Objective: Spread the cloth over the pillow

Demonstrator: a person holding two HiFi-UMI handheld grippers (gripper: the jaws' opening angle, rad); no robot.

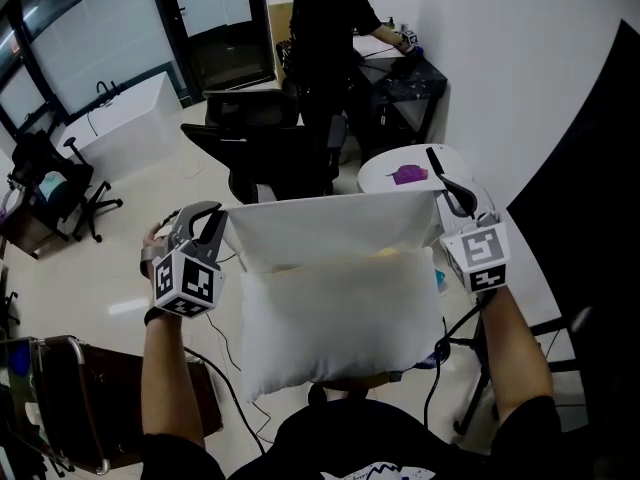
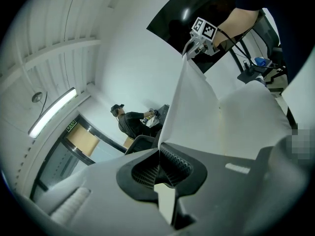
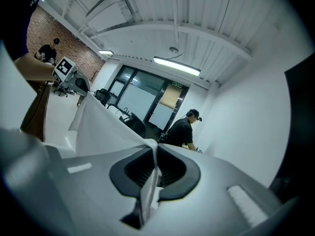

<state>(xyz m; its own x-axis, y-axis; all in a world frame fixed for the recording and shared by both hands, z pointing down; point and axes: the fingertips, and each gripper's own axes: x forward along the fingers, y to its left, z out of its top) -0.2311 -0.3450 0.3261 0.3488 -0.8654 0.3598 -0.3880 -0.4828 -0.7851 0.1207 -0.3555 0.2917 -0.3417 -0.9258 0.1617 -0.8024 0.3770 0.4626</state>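
Note:
A white cloth hangs stretched between my two grippers, its top edge taut. Under and in front of it lies a white pillow, and the cloth's lower edge reaches the pillow's far side. My left gripper is shut on the cloth's left corner, my right gripper on its right corner. In the left gripper view the cloth runs from the shut jaws up to the right gripper. In the right gripper view the cloth leaves the shut jaws towards the left gripper.
A person in black stands at a dark desk at the back. Black office chairs stand beyond the cloth. A round white table with a purple thing is at the right. A brown case sits at lower left.

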